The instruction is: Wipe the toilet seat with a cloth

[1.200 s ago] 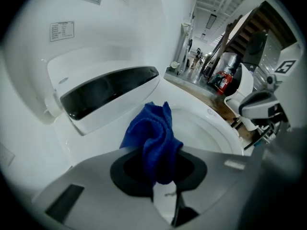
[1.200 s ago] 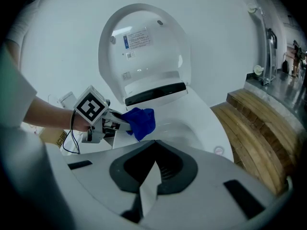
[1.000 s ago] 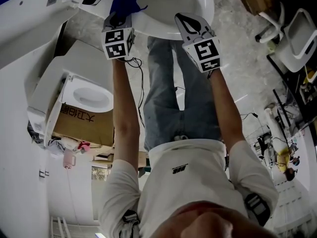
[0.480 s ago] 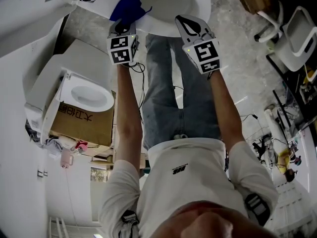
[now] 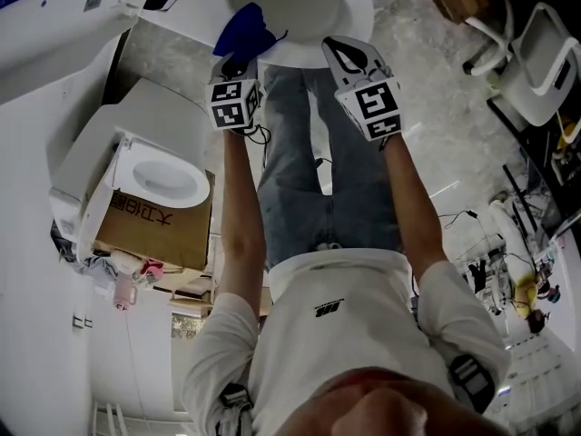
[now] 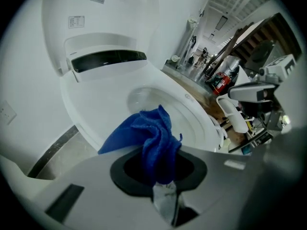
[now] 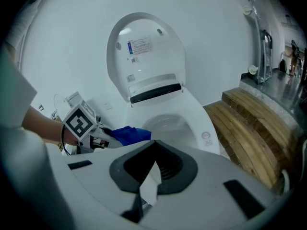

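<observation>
A white toilet stands with its lid raised and its seat down over the bowl. My left gripper is shut on a bunched blue cloth, which hangs over the seat's near left rim. In the head view the blue cloth lies against the seat just beyond my left gripper. My right gripper is shut with nothing in it and hovers off the seat's front edge, beside the left gripper and the cloth. My right gripper sits close to the rim.
A second white toilet rests on a cardboard box to the left. Wooden steps rise right of the toilet. A white chair and cables are farther right. The person's legs stand just before the bowl.
My left gripper has moved rightward along the seat rim, dragging the blue cloth with it. The right gripper has barely shifted.
</observation>
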{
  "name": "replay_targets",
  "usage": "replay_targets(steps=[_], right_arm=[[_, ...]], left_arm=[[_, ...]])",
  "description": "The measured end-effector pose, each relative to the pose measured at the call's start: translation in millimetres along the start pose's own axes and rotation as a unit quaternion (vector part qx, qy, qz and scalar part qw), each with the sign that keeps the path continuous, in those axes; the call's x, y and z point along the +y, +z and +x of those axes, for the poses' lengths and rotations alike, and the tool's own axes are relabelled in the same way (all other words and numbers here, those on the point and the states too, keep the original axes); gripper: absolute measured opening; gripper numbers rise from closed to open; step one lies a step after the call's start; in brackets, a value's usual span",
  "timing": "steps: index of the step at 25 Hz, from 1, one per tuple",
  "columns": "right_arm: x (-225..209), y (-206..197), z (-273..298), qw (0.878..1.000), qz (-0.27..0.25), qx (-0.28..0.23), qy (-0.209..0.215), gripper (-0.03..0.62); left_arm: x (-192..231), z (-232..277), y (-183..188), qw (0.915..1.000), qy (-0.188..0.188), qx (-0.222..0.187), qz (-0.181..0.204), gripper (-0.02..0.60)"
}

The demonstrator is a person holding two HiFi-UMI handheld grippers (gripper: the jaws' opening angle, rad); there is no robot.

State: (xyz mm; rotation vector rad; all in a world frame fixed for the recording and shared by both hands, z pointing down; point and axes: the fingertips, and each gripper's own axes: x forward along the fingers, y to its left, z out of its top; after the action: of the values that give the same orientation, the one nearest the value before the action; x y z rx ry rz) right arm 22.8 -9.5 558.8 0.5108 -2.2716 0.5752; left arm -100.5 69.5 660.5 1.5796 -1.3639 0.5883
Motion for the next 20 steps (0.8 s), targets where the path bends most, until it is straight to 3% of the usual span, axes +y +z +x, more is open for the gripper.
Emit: replay_targets(steps=[7, 13, 20], right_arm=[[-7.2, 11.9, -32.9, 1.000, 0.004, -0.007, -0.005, -0.005], [-2.0, 45.9, -74.3, 1.000, -0.011, -0.013, 0.001, -0.005], [13.1, 119.9, -133.1, 0.999, -0.026, -0.044, 0.003, -0.005]], left_arm=[[-46.4, -34.3, 16.4, 0.9996, -0.025, -0.012, 0.004, 0.074], [-88.0, -84.1, 70.9, 0.9978, -0.040, -0.047, 0.026, 0.074], [-120.6, -161.5, 151.7, 0.9922, -0.041, -0.094, 0.070, 0.074]])
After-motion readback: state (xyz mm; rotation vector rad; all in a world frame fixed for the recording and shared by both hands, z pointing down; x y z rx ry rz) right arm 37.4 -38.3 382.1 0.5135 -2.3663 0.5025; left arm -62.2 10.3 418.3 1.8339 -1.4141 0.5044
